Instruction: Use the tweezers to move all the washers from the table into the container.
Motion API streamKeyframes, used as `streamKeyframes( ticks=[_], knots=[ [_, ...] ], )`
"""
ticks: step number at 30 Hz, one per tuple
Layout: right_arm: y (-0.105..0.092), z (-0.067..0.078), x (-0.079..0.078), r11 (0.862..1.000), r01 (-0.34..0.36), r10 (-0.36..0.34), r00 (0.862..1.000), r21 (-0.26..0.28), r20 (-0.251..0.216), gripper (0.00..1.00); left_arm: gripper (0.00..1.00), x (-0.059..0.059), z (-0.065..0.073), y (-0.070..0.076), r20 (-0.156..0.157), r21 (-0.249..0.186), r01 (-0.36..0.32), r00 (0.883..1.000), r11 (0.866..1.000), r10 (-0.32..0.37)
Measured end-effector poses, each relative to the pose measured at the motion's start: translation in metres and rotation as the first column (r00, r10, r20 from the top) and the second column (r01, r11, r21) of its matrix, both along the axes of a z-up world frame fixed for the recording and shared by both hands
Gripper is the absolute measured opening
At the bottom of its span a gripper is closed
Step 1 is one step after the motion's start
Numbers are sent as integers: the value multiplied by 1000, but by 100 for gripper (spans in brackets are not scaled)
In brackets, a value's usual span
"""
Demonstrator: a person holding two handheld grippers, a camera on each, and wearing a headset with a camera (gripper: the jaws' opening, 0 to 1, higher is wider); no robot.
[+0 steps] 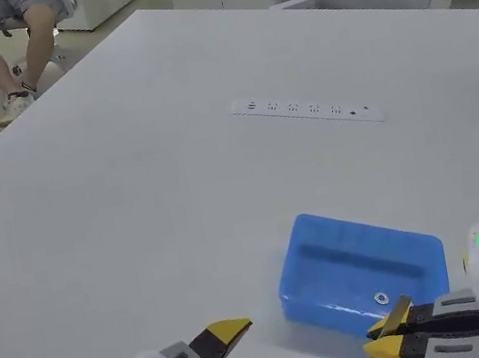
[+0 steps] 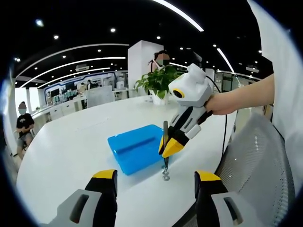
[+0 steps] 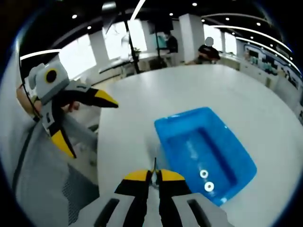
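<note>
head and gripper views at a white table (image 1: pixel 134 206).
a: container (image 1: pixel 359 260), a blue open rectangular tray, stands near the table's front edge, closer to the right gripper than to the left.
b: two washers (image 3: pixel 204 174) lie on the container's floor, close together near one end wall.
c: right gripper (image 3: pixel 150 176), its jaws pressed together on the tweezers (image 2: pixel 165 135). the tweezers point tips-down just beside the container's near corner, outside it.
d: third washer (image 2: pixel 165 176), on the table at the tweezers' tips. whether the tips grip it cannot be told.
e: left gripper (image 2: pixel 156 176), jaws wide apart and holding nothing. it sits off the container's left side without touching it and faces the right gripper.
f: power strip (image 1: pixel 306 111), flat on the table beyond the container.
g: person (image 1: pixel 11 52), seated past the table's far left corner.
h: plant (image 2: pixel 158 80), seen behind the right gripper in the left gripper view.
i: mesh chair (image 2: pixel 251 156), beside the table's near edge.
</note>
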State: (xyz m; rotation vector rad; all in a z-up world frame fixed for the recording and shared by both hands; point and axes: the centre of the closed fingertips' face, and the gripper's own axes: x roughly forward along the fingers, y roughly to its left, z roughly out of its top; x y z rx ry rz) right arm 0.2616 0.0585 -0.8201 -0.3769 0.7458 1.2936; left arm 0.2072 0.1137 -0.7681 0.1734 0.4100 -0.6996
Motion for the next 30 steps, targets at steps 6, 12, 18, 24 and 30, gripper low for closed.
streamKeyframes(
  ticks=[6,12,18,24,30],
  knots=[
    [4,1,-8,995,-96,97,993,-26,64,4,65,0,-1,0,-4,2,0,1000,1000,0],
    [8,0,-14,979,-196,203,969,-62,141,4,65,0,-1,0,-6,4,4,1000,1000,-3],
    [12,0,-12,989,-145,146,979,-22,144,3,65,0,-1,0,-5,2,4,1000,1000,-4],
    [8,1,-5,999,-7,2,996,49,92,3,65,0,-1,1,-2,4,2,1000,1000,-2],
    [4,2,-6,998,26,-31,996,57,89,3,65,0,-1,0,0,5,4,1000,1000,-4]
  ],
)
